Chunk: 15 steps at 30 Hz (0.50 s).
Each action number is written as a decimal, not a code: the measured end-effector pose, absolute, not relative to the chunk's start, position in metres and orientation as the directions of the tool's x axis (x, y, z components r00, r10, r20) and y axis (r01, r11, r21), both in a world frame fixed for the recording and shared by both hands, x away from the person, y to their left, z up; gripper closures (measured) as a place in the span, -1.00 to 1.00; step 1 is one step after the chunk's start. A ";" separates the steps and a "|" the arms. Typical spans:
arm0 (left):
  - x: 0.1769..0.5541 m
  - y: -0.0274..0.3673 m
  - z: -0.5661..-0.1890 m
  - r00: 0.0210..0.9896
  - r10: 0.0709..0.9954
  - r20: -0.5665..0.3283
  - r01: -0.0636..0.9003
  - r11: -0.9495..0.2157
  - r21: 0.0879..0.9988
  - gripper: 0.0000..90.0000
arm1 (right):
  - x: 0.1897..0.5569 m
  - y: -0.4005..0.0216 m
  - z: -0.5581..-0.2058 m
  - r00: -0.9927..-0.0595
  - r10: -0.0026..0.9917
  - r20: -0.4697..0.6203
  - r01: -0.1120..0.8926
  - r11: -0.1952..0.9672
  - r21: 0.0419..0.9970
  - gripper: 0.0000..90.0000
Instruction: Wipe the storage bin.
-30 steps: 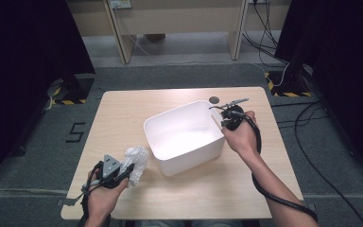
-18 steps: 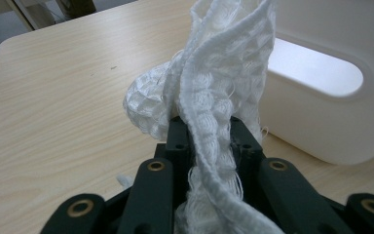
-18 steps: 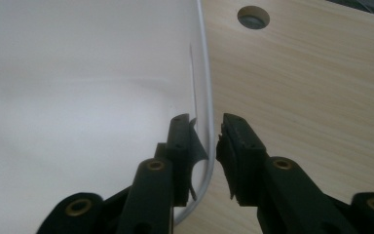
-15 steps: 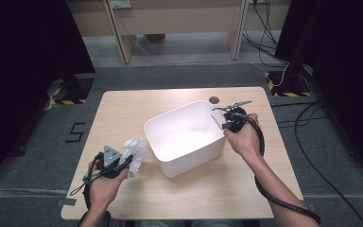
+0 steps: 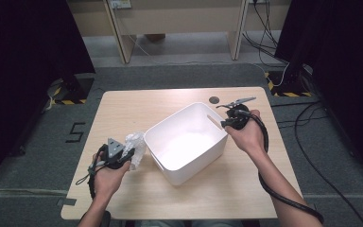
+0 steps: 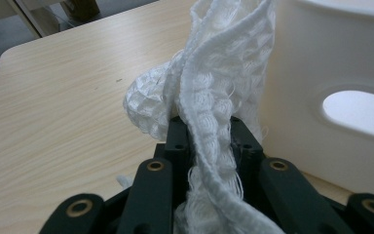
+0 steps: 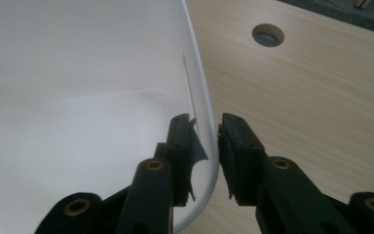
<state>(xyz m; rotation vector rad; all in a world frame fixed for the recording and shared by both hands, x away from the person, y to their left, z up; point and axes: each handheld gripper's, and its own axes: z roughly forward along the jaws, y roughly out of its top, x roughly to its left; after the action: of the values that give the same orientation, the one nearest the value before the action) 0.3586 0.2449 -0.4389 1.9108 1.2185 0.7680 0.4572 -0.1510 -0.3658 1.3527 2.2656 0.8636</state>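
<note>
A pale wooden table (image 5: 137, 106) stands on grey floor. At lower left of the high view, the left tool (image 5: 123, 156) is clenched on a white knitted mesh cloth (image 5: 135, 143), just beside the white plastic bin (image 5: 187, 142) at centre. At right, the right tool (image 5: 225, 124) straddles the bin's rim (jaws just been opening, pads no longer pressing).
</note>
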 end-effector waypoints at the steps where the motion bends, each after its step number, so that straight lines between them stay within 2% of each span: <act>1: 0.360 0.244 -0.439 0.373 0.923 0.097 0.487 -0.284 0.826 0.65 | 0.453 -0.153 -0.361 -0.473 0.881 0.009 0.647 0.340 0.683 0.63; 4: 0.363 0.243 -0.440 0.370 0.924 0.096 0.486 -0.281 0.827 0.65 | 0.446 -0.157 -0.353 -0.457 0.890 0.014 0.642 0.319 0.698 0.71; 8: 0.368 0.241 -0.443 0.370 0.924 0.099 0.492 -0.285 0.823 0.66 | 0.437 -0.167 -0.349 -0.422 0.906 0.007 0.677 0.311 0.667 1.00; 12: 0.371 0.238 -0.443 0.375 0.921 0.101 0.486 -0.289 0.825 0.66 | 0.430 -0.175 -0.351 -0.396 0.918 0.007 0.702 0.298 0.646 1.00; 15: 0.372 0.235 -0.442 0.383 0.918 0.102 0.478 -0.292 0.829 0.66 | 0.426 -0.176 -0.358 -0.413 0.911 0.013 0.728 0.322 0.605 1.00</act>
<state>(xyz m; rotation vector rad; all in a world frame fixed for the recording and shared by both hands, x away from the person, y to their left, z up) 0.3722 0.2346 -0.4416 1.9157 1.2015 0.7685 0.4265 -0.1755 -0.3583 1.4653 2.2626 0.7724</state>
